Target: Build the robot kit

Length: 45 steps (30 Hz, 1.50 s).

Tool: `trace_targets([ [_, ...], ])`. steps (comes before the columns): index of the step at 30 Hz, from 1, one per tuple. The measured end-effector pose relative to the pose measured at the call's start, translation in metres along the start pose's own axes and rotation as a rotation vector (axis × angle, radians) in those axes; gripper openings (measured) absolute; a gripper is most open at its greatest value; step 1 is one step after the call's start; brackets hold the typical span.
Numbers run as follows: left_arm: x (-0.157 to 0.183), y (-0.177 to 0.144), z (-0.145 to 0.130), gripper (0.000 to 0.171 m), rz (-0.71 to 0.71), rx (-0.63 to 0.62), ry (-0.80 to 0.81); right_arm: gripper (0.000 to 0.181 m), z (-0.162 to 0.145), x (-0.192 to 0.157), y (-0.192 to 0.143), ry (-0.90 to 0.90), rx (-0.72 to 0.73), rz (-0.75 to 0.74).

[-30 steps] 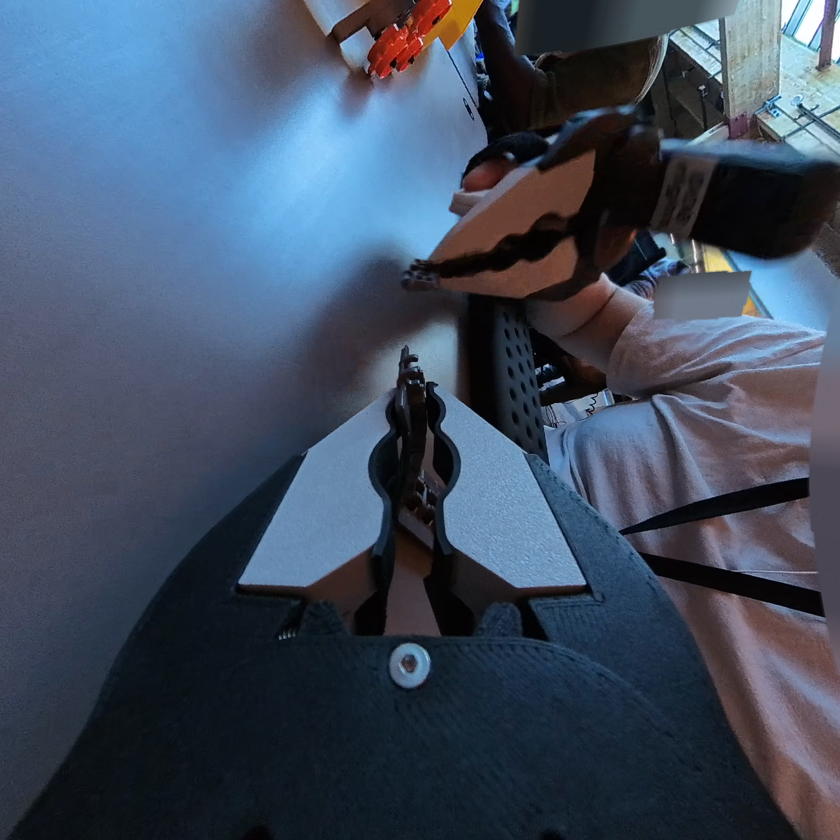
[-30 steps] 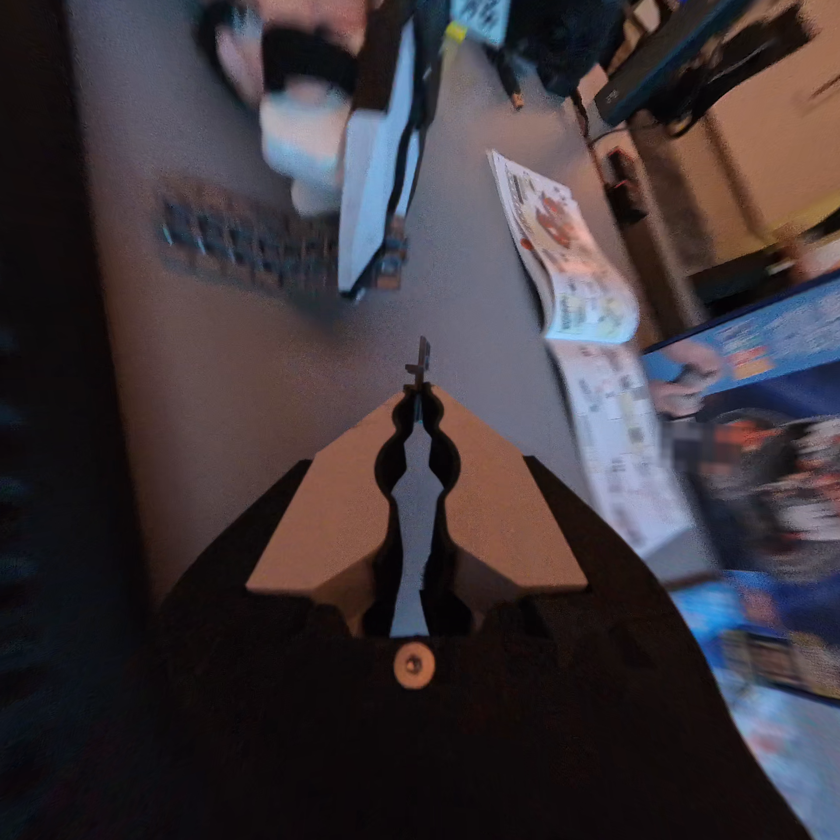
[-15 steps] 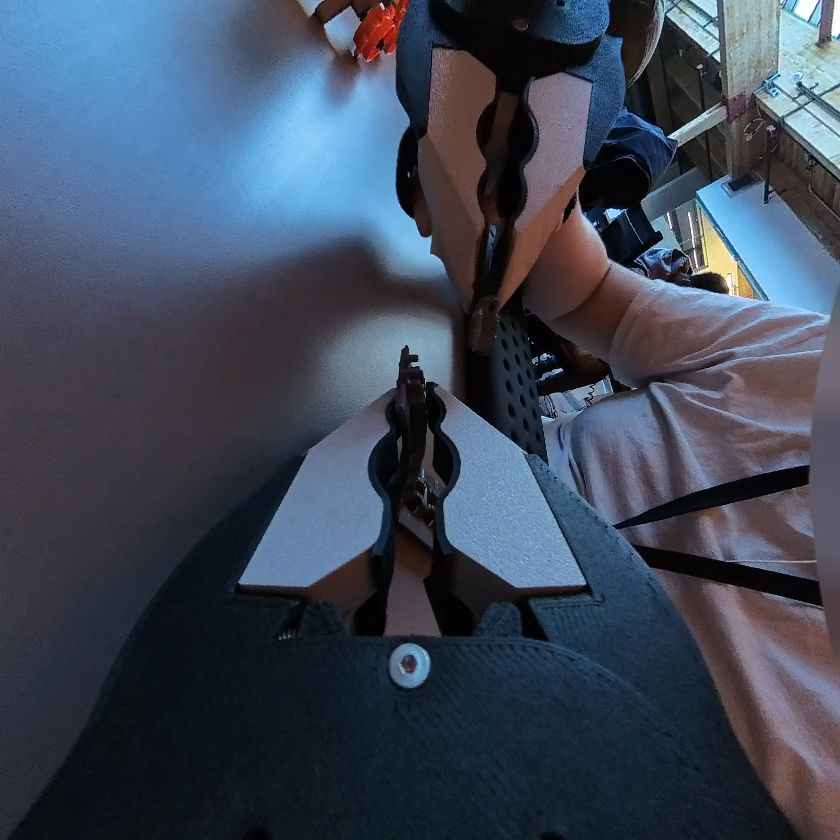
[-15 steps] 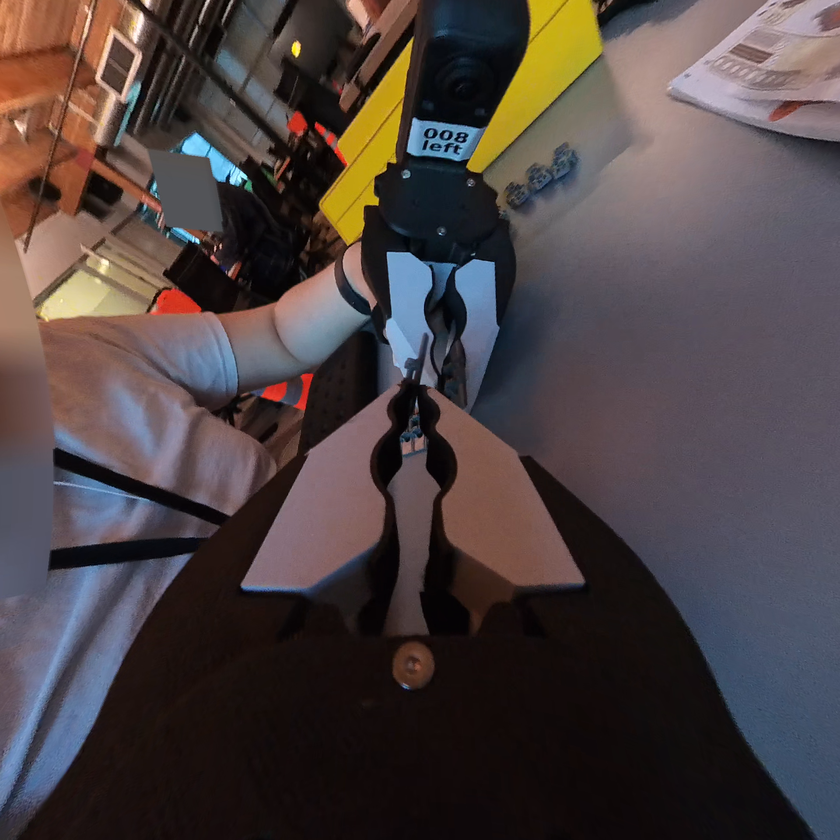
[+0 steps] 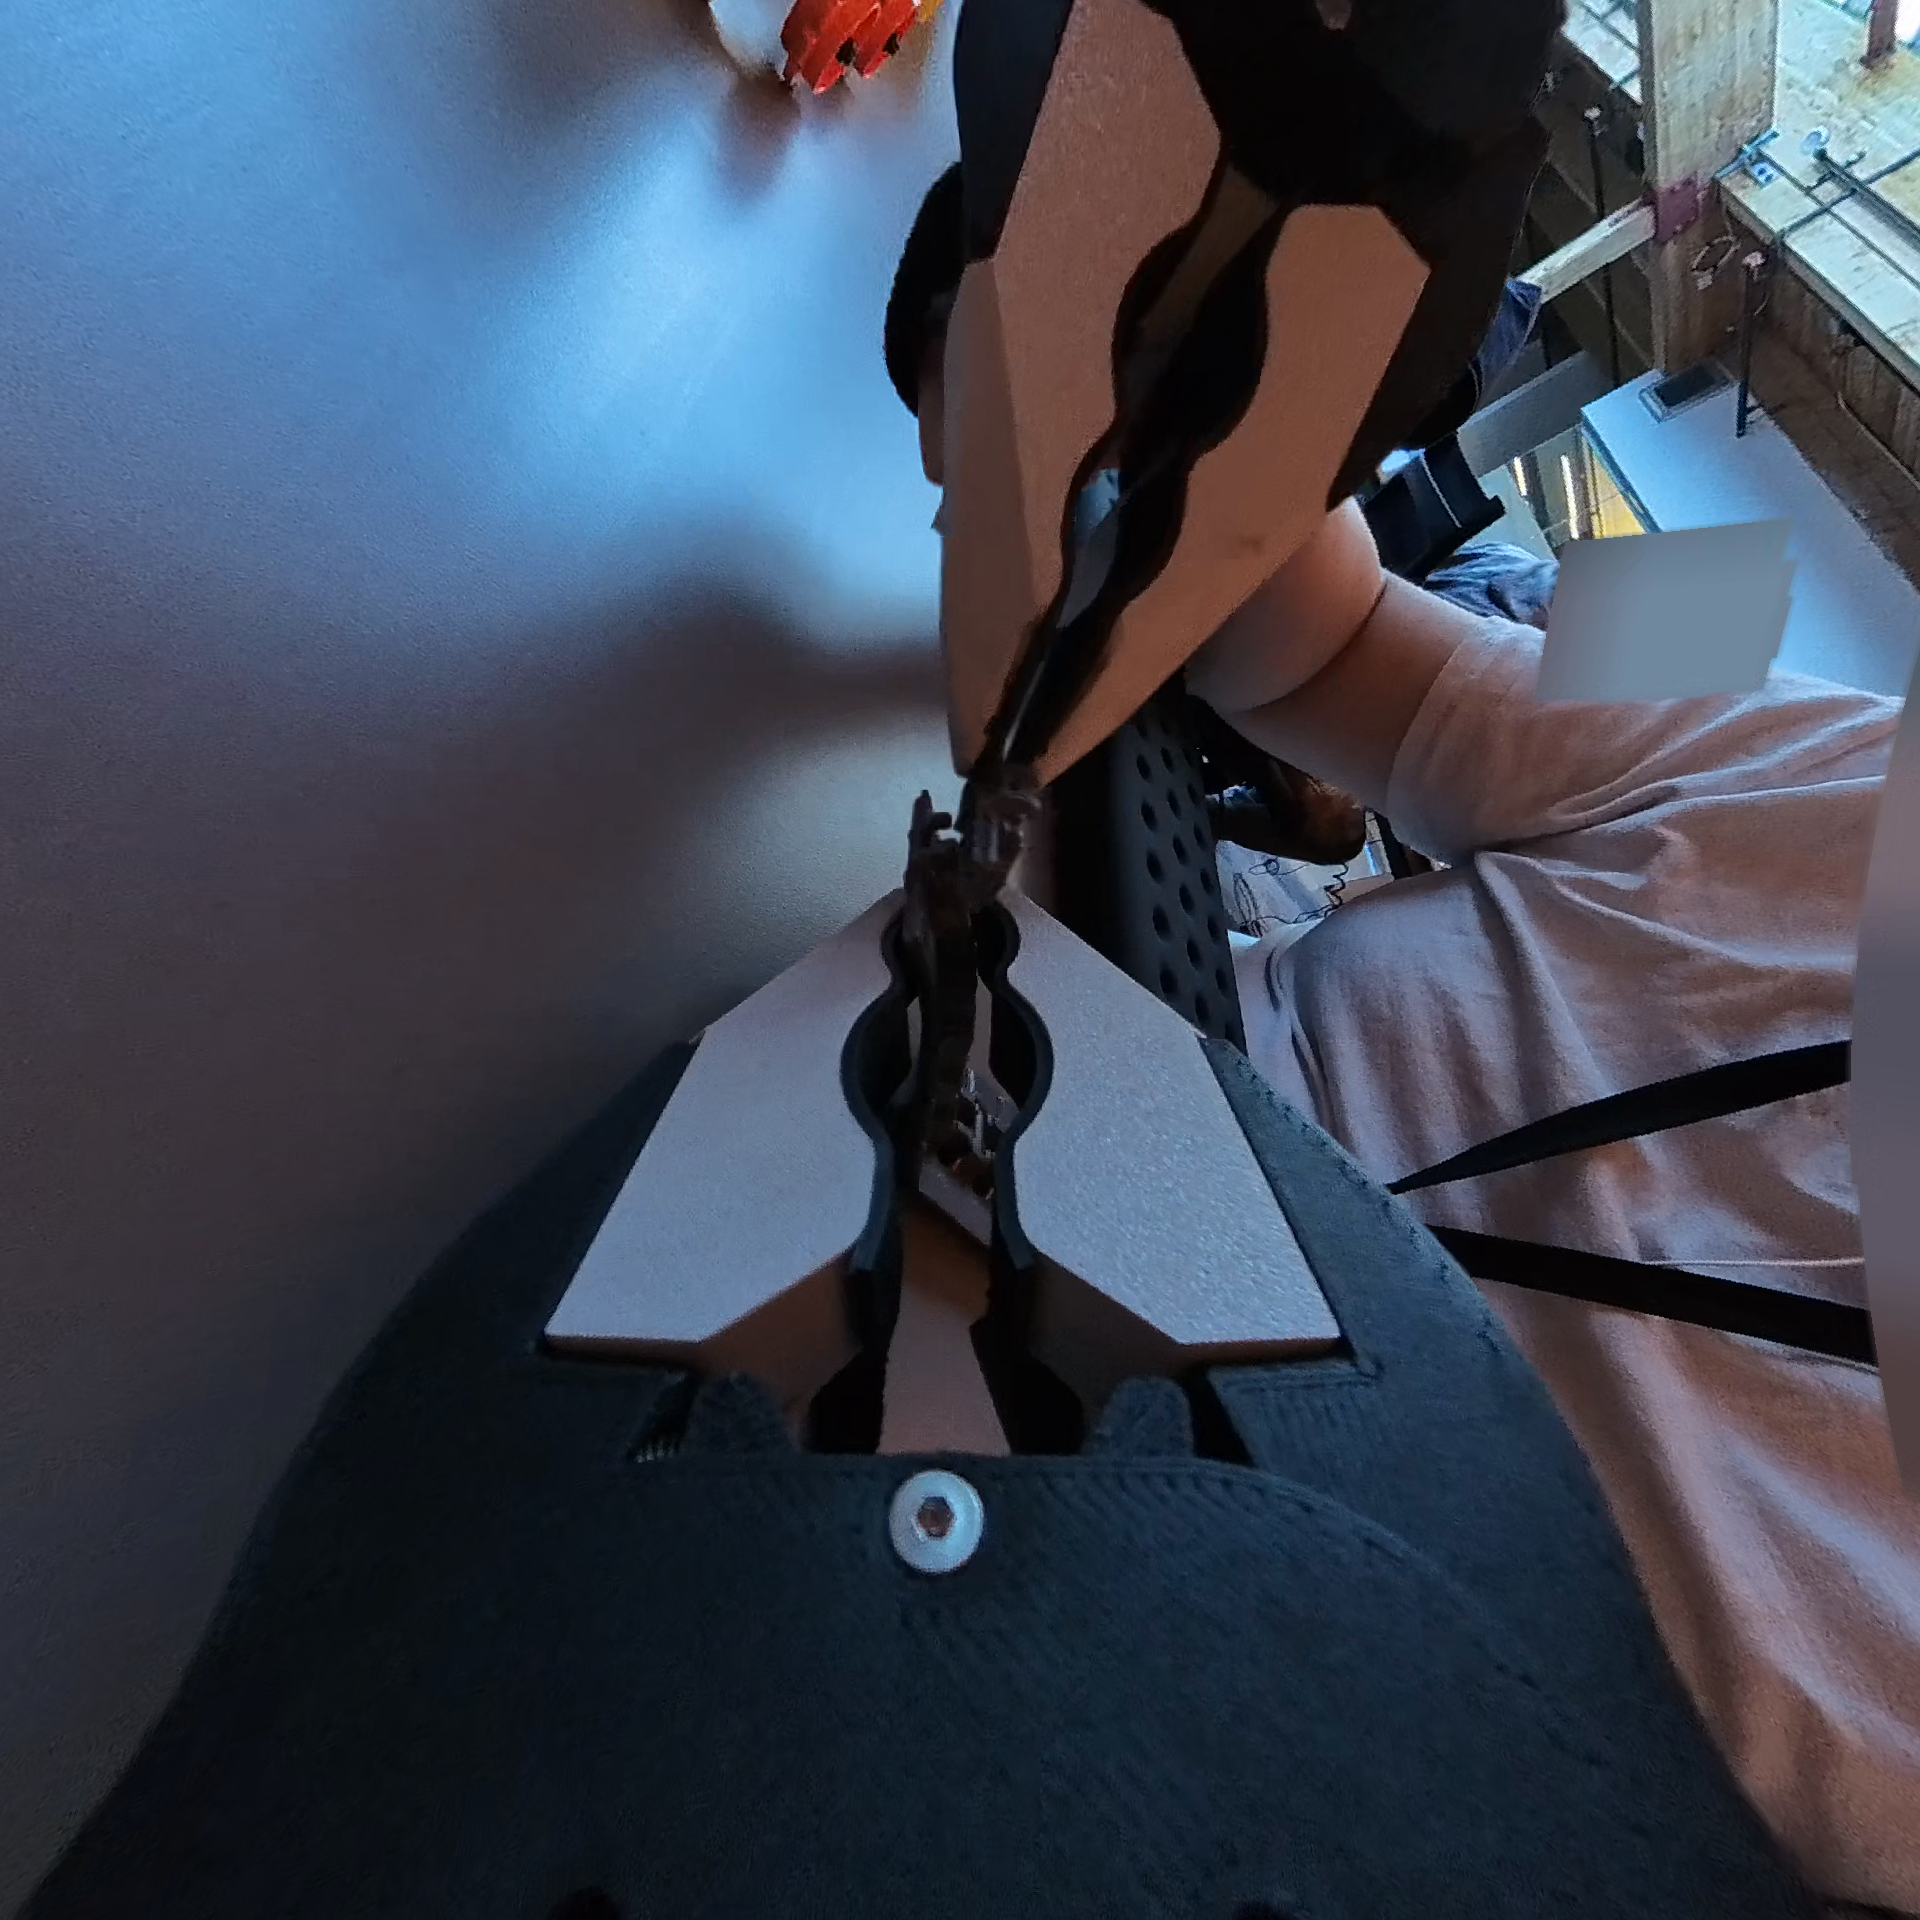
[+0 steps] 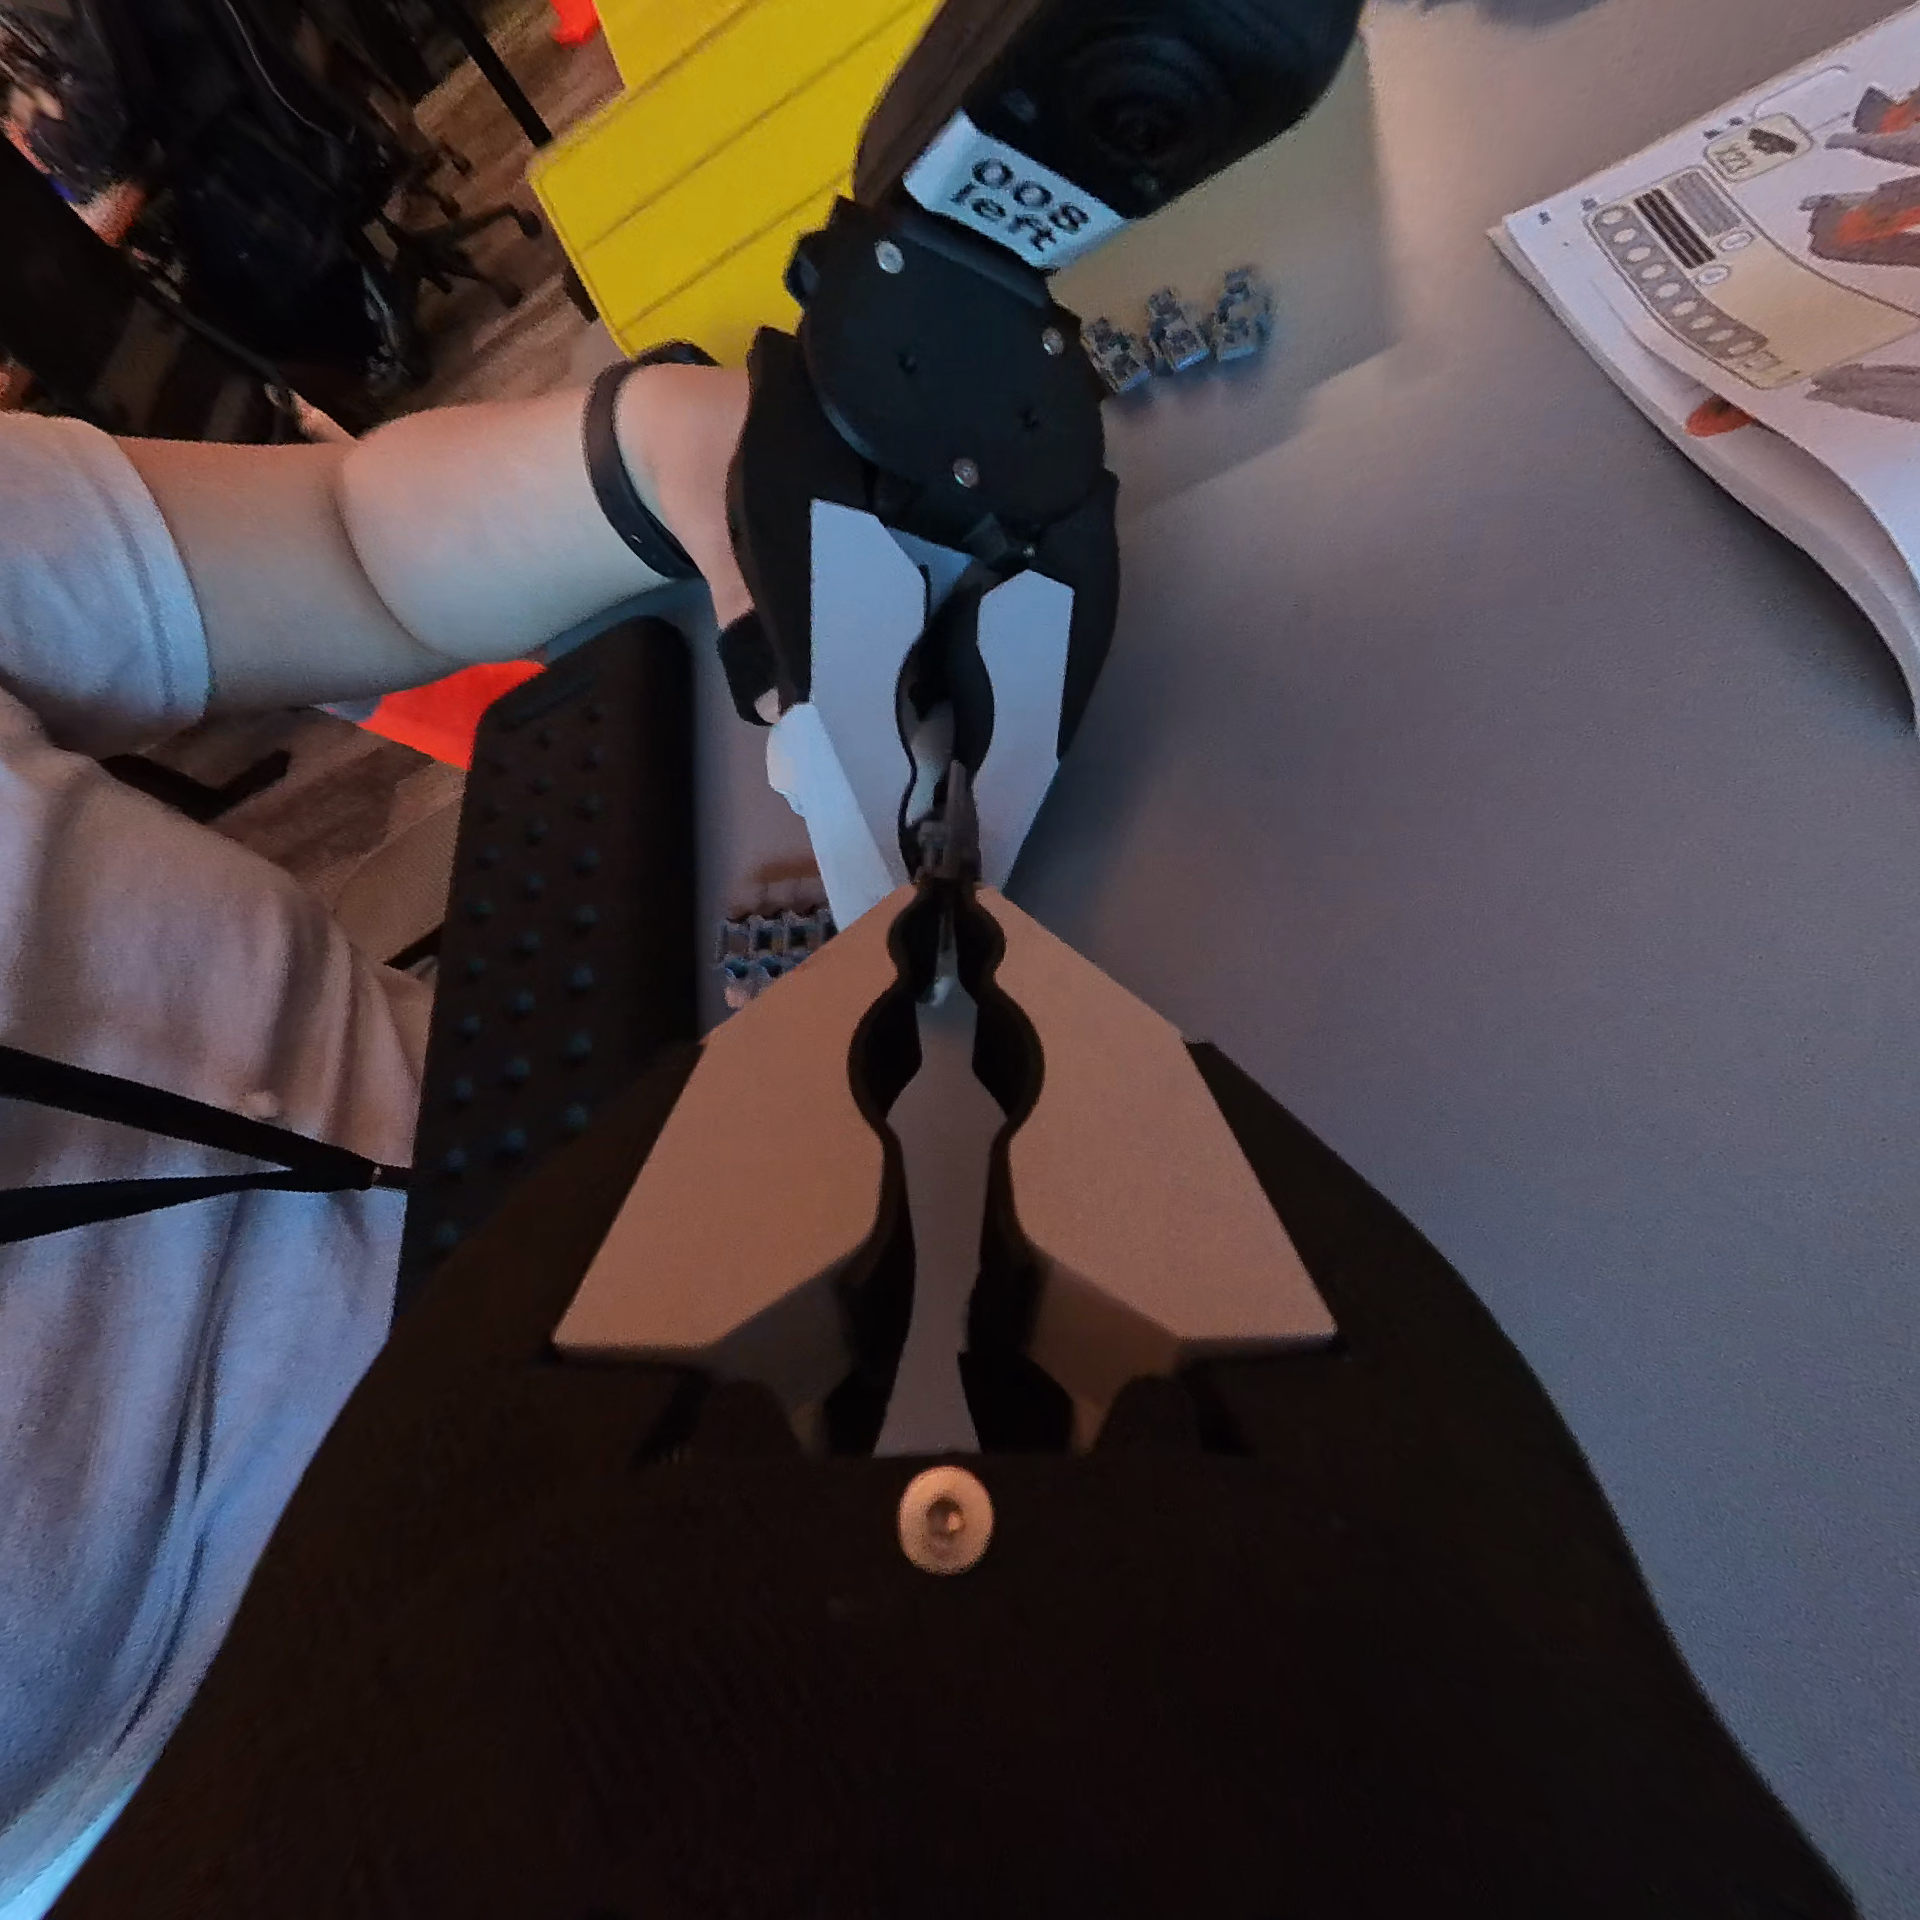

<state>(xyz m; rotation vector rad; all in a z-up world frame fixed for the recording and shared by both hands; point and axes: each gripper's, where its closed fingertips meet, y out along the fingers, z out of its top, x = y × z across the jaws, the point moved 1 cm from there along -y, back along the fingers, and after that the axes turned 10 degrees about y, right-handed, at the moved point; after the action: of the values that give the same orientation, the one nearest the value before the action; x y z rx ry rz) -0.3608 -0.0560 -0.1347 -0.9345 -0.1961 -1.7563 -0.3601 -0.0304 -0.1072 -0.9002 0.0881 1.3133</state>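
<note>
My left gripper (image 5: 951, 904) is shut on a dark strip of linked track pieces (image 5: 940, 997) that pokes out past its tips. My right gripper (image 6: 940, 899) is shut on a small dark link piece (image 6: 943, 847). The two grippers face each other tip to tip above the grey table (image 6: 1455, 935). In the left wrist view the right gripper (image 5: 1003, 774) comes down from above, and its small piece (image 5: 992, 831) touches the end of the strip. In the right wrist view the left gripper (image 6: 951, 831) sits just beyond my right tips.
Several small grey link pieces (image 6: 1179, 332) lie near a yellow bin (image 6: 727, 156). An open booklet (image 6: 1766, 312) lies at the right. A short track strip (image 6: 769, 945) lies by the table edge, beside a black perforated chair (image 6: 540, 935). Orange bricks (image 5: 842, 52) lie far off.
My right gripper has swung round to face the left one and closed in, so its small piece now touches the strip's end. The left gripper has stayed put, still shut on the strip.
</note>
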Motion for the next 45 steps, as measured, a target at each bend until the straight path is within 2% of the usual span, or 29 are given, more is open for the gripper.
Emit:
trace_targets([
  [5, -0.001, 0.000, 0.000, 0.007, 0.006, -0.001, -0.003, 0.001, 0.001, 0.005, -0.002, -0.094, -0.021, -0.120],
  [11, 0.000, 0.001, -0.002, 0.008, 0.002, -0.016, 0.001, 0.001, -0.001, 0.003, 0.000, -0.177, -0.055, -0.186],
  [18, -0.001, 0.000, -0.002, 0.008, -0.002, -0.015, -0.020, 0.001, -0.001, 0.001, 0.002, -0.376, -0.047, -0.320],
  [21, -0.001, 0.000, -0.001, 0.008, -0.006, -0.010, -0.021, 0.004, -0.004, -0.001, 0.005, -0.352, -0.053, -0.301],
  [23, -0.001, 0.000, -0.002, 0.007, -0.003, -0.012, -0.015, 0.009, -0.007, 0.008, 0.007, -0.316, -0.081, -0.346],
  [35, -0.002, 0.000, -0.001, 0.006, 0.004, -0.009, -0.016, 0.007, -0.006, 0.006, 0.008, -0.289, -0.074, -0.329],
  [38, -0.002, 0.000, -0.001, 0.006, 0.009, -0.004, -0.020, 0.007, -0.005, 0.008, 0.007, -0.314, -0.092, -0.366],
  [45, -0.001, -0.002, 0.004, 0.006, -0.025, 0.038, -0.052, 0.007, -0.002, 0.004, 0.006, -0.506, -0.139, -0.469],
])
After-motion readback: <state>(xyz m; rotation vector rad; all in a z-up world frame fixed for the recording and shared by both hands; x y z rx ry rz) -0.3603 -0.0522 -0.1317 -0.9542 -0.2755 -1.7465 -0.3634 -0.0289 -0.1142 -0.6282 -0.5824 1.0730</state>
